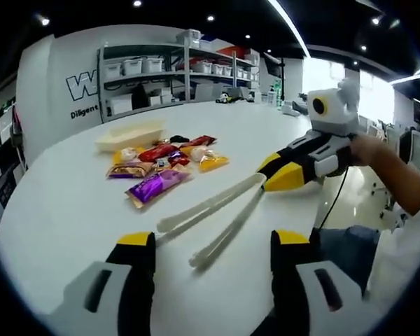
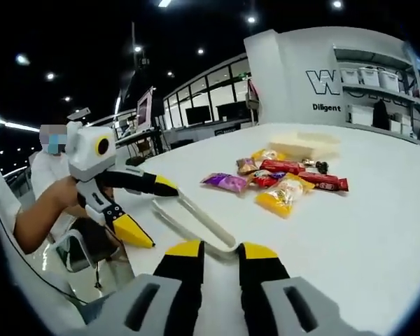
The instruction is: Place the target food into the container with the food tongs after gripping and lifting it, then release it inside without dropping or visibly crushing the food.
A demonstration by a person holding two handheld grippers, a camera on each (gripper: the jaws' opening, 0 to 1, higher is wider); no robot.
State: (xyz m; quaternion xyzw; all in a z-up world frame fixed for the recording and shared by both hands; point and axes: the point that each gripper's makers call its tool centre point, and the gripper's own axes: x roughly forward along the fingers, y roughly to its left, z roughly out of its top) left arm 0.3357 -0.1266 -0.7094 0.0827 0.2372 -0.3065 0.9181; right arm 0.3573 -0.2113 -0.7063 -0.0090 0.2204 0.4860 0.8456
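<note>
Lying at frame centre on the worktop (image 1: 56, 210), the food tongs (image 1: 217, 213) look light and springy; right tool (image 2: 220, 253) pinches their hinge, left tool (image 1: 213, 241) gapes empty. Crinkly snacks (image 1: 161, 164) sit beyond, near the container (image 1: 129, 135).

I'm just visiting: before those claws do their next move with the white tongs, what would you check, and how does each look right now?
1. Right gripper closed on the tongs' hinged end: ok.
2. Left gripper free: ok, open, near the tong tips.
3. Tong arms spread for grabbing: ok.
4. Snack pile unobstructed: ok, on the table beyond the tips.
5. Container within reach: ok, behind the snacks.
6. Which snack is the target: cannot tell.
</note>
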